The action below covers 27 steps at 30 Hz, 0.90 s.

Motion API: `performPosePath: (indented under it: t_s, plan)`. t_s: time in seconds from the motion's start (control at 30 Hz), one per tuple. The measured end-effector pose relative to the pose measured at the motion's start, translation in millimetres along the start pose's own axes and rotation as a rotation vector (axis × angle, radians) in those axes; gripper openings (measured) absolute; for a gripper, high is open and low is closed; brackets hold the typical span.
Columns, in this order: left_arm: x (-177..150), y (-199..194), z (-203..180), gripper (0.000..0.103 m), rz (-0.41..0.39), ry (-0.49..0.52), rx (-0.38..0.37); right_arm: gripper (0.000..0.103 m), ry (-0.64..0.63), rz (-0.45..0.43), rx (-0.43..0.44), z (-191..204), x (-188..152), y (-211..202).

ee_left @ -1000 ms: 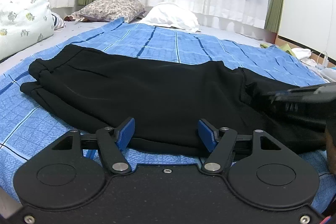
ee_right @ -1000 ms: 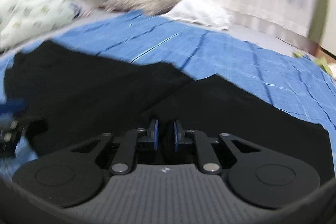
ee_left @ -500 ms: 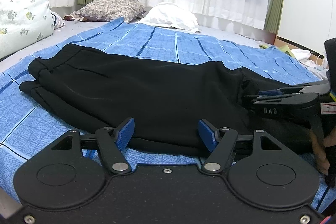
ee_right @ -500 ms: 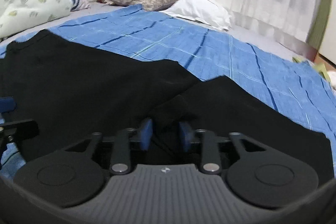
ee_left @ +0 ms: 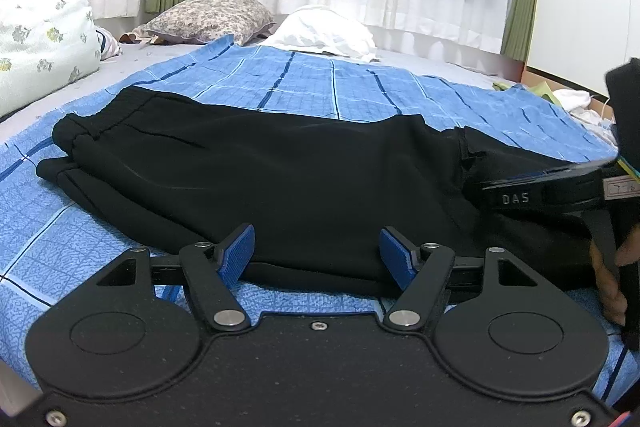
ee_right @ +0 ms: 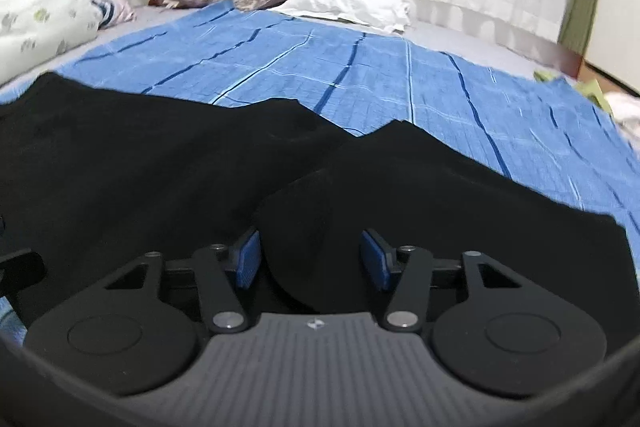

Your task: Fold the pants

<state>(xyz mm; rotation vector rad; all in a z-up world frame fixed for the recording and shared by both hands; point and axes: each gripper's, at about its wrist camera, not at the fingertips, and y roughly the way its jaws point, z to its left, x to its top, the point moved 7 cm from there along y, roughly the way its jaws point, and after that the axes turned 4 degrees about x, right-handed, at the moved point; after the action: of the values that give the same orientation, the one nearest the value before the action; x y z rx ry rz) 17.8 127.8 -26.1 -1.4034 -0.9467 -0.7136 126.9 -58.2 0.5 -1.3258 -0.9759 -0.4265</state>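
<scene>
Pants: the black pants (ee_left: 280, 179) lie flat on the blue blanket (ee_left: 340, 87) on the bed.
Left gripper (ee_left: 318, 257): pads wide apart, at the near edge of the pants, holding nothing.
Right gripper (ee_right: 310, 259): pads apart, with a fold of cloth between them.
Hard to see: the right view is blurry, and whether the pads touch the fold is unclear.
Only the left view: the right gripper's side and a bit of the hand (ee_left: 610, 283), cut off.

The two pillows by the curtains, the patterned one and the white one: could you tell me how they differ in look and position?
The patterned pillow carries a small grey-brown floral print; the white pillow is plain. The patterned pillow lies further left, the white pillow to its right. The patterned pillow looks smooth and plump, the white pillow more rumpled. Both lie beyond the far edge of the blue blanket, below the curtains.
</scene>
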Motion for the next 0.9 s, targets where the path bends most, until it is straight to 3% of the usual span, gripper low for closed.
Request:
performPosePath:
  t_s: [0.1, 0.13, 0.17, 0.2, 0.23, 0.37, 0.63, 0.9]
  plan:
    - [1, 1, 1, 0.069, -0.001, 0.009, 0.003, 0.063, 0.020, 0.004, -0.011, -2, 7, 10]
    - [1, 0, 1, 0.069, -0.002, 0.009, 0.004, 0.049, 0.039, 0.004, -0.010, -5, 9, 13]
    - [1, 1, 1, 0.069, -0.001, 0.007, 0.003, 0.041, 0.056, 0.003, -0.011, -8, 10, 14]
    - [0, 0, 1, 0.069, -0.001, 0.007, 0.002, 0.024, 0.072, 0.001, -0.020, -11, 12, 14]
    - [1, 0, 1, 0.069, 0.001, 0.004, 0.001, 0.017, 0.088, -0.001, -0.024, -14, 13, 13]
    - [2, -1, 3, 0.069, 0.004, -0.024, -0.008, 0.014, 0.155, -0.009, 0.050, -17, 10, -7]
    - [7, -1, 14, 0.069, 0.017, -0.088, -0.026, 0.014, 0.138, 0.009, 0.246, 15, -15, -59]
    - [9, -1, 13, 0.069, 0.034, -0.102, -0.008, 0.016, 0.081, -0.010, 0.260, 50, -24, -53]
